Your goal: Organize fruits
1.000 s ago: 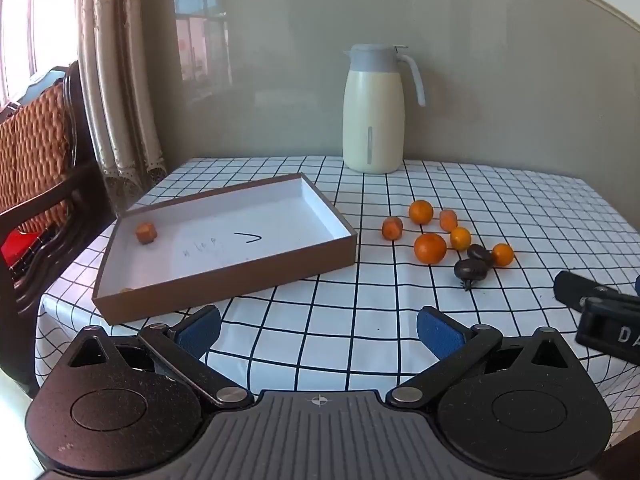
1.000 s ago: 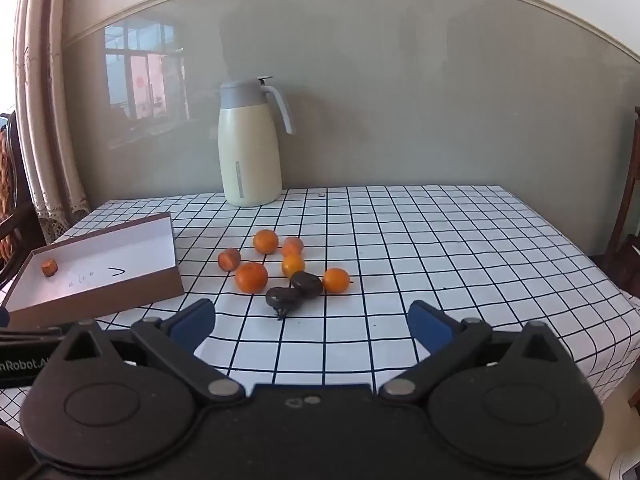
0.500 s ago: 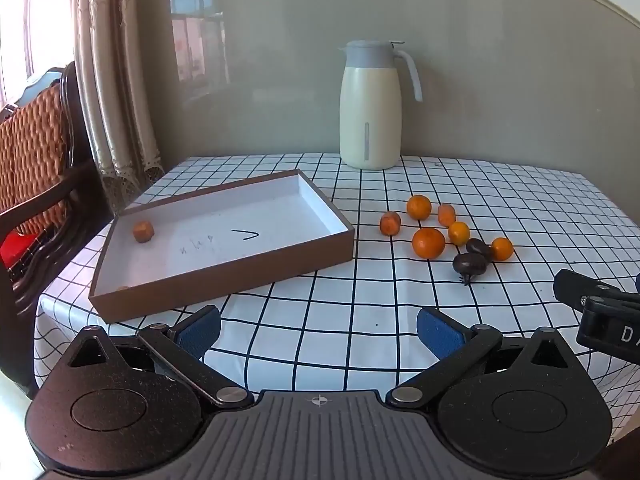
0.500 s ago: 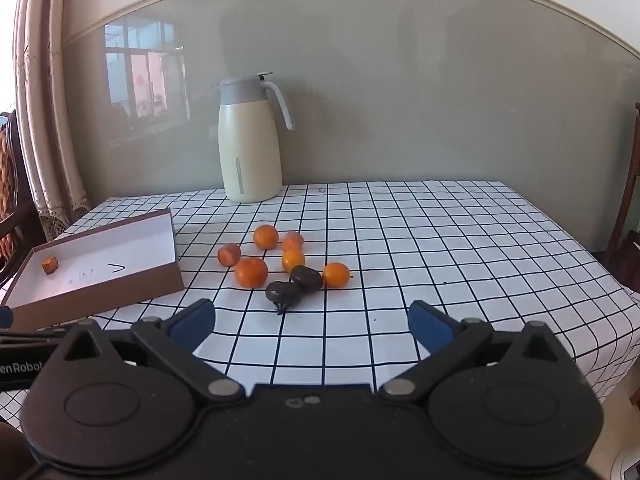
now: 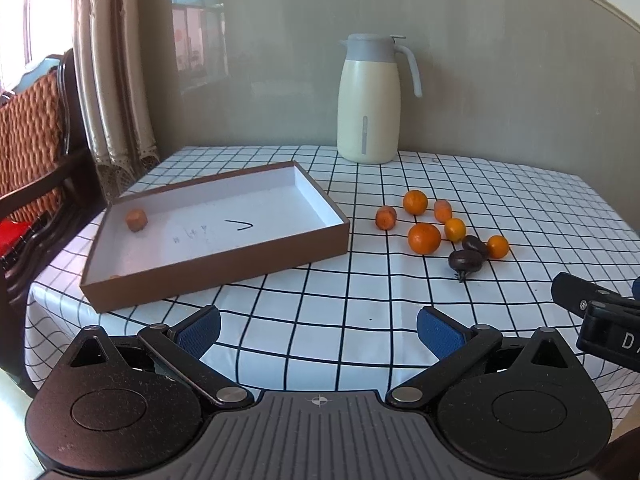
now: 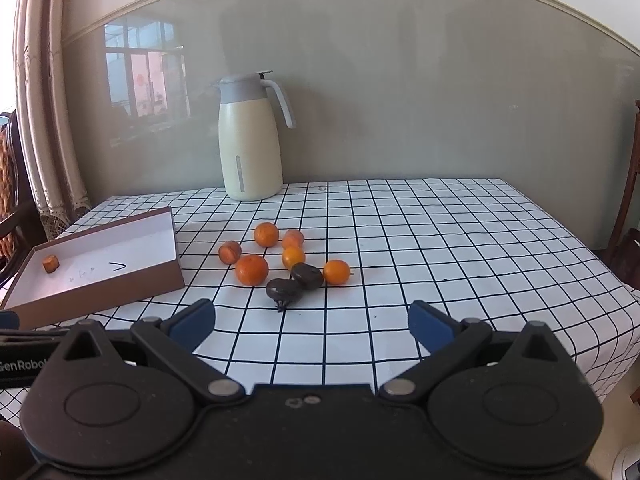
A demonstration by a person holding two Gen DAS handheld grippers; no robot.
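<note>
Here, a table under a white cloth with a black grid fills both views; the left gripper hangs low over the near edge, blue-padded jaws spread wide, nothing between them; the right gripper likewise stands agape and empty above the cloth, its black body showing at the right margin of the left wrist view. A shallow brown cardboard tray with a white floor lies to the left, slightly askew; one small orange fruit chunk sits in its far left corner, a pen tick marked on the floor beside the middle; a second orange bit barely peeks over the near wall, too hidden to identify. The loose fruit cluster lies on the cloth just right of the tray, apart from it: two larger round mandarins, several smaller orange fruits, and two dark wrinkled fruits touching each other at the near side of the group; the dark pair lies between the right gripper and the orange ones. A cream thermos jug with grey lid and handle stands upright at the back by the grey wall; beige curtains and a dark wooden chair with woven orange cushion border the left; another wooden chair edge shows far right.
</note>
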